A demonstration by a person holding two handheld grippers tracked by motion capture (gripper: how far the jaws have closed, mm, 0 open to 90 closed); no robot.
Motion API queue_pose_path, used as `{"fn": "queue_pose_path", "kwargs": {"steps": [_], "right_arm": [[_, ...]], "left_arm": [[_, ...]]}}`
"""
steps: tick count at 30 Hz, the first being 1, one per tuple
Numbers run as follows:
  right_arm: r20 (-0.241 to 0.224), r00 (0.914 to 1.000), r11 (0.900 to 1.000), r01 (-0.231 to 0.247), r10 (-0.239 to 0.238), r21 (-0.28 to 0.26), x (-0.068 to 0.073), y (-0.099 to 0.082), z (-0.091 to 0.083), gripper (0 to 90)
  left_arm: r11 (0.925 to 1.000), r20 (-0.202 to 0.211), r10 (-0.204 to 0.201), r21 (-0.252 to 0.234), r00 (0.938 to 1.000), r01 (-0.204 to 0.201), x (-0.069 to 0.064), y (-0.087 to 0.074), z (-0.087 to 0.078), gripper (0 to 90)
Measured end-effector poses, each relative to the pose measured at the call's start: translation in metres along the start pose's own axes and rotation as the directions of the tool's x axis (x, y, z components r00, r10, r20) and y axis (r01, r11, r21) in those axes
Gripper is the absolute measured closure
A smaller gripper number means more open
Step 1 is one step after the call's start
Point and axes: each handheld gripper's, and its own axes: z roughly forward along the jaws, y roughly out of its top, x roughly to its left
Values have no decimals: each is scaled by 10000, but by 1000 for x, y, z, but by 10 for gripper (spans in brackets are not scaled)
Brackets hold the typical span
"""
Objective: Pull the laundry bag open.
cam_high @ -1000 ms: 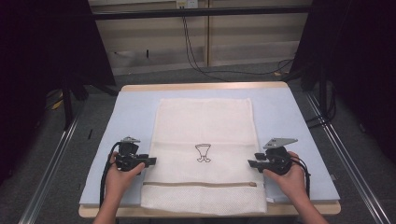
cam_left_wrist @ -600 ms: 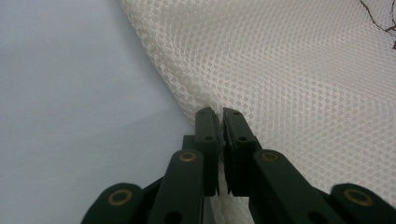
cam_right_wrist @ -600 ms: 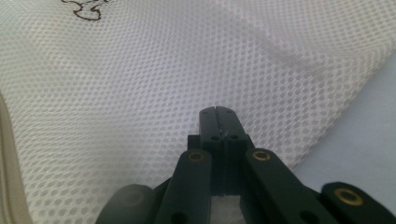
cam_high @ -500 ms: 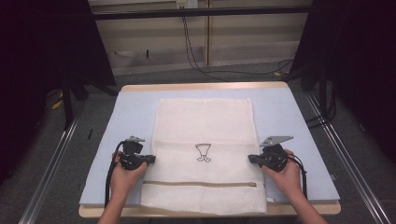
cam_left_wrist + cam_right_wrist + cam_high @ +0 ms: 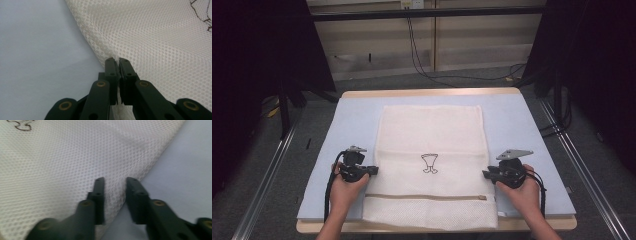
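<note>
A cream mesh laundry bag (image 5: 432,165) lies flat on the pale blue mat (image 5: 512,125) that covers the table, its long sides running away from the person and its zipper (image 5: 427,196) crossing the near end as a tan line. A small dark emblem (image 5: 429,163) is drawn near the middle of the mesh. At the bag's left edge, the left gripper (image 5: 371,170) has its jaws pressed together on a pinch of the netting; in the left gripper view the two black jaws (image 5: 116,62) meet with a sliver of the cream fabric caught between them, blue mat to one side and mesh to the other. At the opposite edge, the right gripper (image 5: 486,174) rests against the side of the bag; in the right gripper view its jaws (image 5: 113,187) stand a little apart, straddling the bag's border with mesh showing in the gap, and they have just been opening after a tighter squeeze. The person's left hand (image 5: 344,187) and right hand (image 5: 524,192) come in from the near side of the table, cables trailing back from each tool. Beyond the table, a grey floor and a wall with hanging cables (image 5: 422,55) fill the background.
</note>
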Motion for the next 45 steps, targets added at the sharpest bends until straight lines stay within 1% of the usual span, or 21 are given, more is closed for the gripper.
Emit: {"fn": "queue_pose_path", "kwargs": {"steps": [3, 6, 7, 9, 12, 15, 16, 18, 19, 21, 24, 26, 27, 29, 31, 34, 35, 40, 41, 43, 45], "right_arm": [[-243, 9997, 10000, 34, -35, -35, -3, 4, 1, 864], [-41, 9999, 9992, 132, -134, -367, -6, 13, 3, 867], [54, 9995, 9985, 303, -301, -466, -8, 17, 4, 867], [151, 9990, 9971, 419, -410, -641, -11, 22, 9, 867], [172, 9986, 9963, 517, -506, -684, -14, 30, 18, 867], [330, 9982, 9952, 534, -509, -821, -16, 38, 24, 865], [329, 9985, 9960, 459, -435, -770, -17, 40, 26, 862], [456, 9987, 9956, 267, -226, -902, -19, 41, 29, 829], [431, 9989, 9951, 220, -179, -963, -20, 41, 30, 778], [411, 9992, 9949, 60, -18, -1002, -20, 41, 27, 618], [400, 9992, 9939, 143, -100, -1092, -15, 35, 16, 560], [221, 9997, 9935, 114, -90, -1132, -12, 29, 8, 556], [106, 9998, 9949, 176, -166, -997, -12, 26, 6, 559], [-37, 9999, 9942, 137, -141, -1067, -10, 18, 0, 590], [-107, 9996, 9944, 263, -276, -1022, -9, 13, -5, 604], [-465, 9979, 9923, 386, -444, -1180, -6, 6, -12, 703], [-527, 9969, 9912, 511, -579, -1222, -5, 4, -14, 746], [-762, 9929, 9907, 828, -912, -1080, 0, -4, -17, 792], [-739, 9922, 9895, 918, -1005, -1119, 1, -4, -17, 814], [-775, 9903, 9873, 1060, -1156, -1182, 2, -5, -17, 856], [-791, 9900, 9880, 1079, -1169, -1104, 3, -6, -17, 860]], "left_arm": [[9999, 12, -62, -153, 10000, 62, 2, 1, -1, 869], [9978, 27, -318, -587, 9995, 319, 8, 6, -3, 870], [9965, -2, -419, -729, 9991, 417, 9, 7, -3, 870], [9958, -83, -409, -826, 9991, 401, 14, 9, -3, 869], [9915, -220, -652, -1140, 9976, 623, 19, 13, 0, 869], [9896, -301, -605, -1322, 9977, 560, 23, 16, 2, 862], [9916, -250, -549, -1190, 9982, 516, 24, 16, 2, 852], [9913, -206, -608, -1184, 9979, 579, 23, 15, 3, 811], [9913, -108, -677, -1140, 9976, 660, 21, 14, 3, 757], [9920, -15, -585, -1122, 9983, 580, 19, 12, -4, 658], [9931, 2, -571, -1031, 9984, 568, 17, 7, -12, 610], [9959, 120, -592, -677, 9982, 599, 15, 3, -13, 594], [9957, 85, -641, -672, 9979, 645, 14, 2, -12, 583], [9969, 4, -331, -715, 9995, 331, 10, 1, -14, 583], [9963, 235, -117, -854, 9997, 137, 4, 5, -16, 547], [9956, 475, 340, -893, 9983, -296, -11, 13, -15, 527], [9952, 645, 323, -947, 9974, -261, -17, 15, -13, 516], [9941, 1356, 672, -938, 9885, -548, -38, 25, -7, 479], [9935, 1514, 830, -903, 9850, -699, -43, 27, -5, 464], [9939, 1877, 881, -815, 9783, -739, -51, 30, 0, 443], [9930, 2124, 1025, -802, 9718, -872, -60, 32, 5, 428]]}}
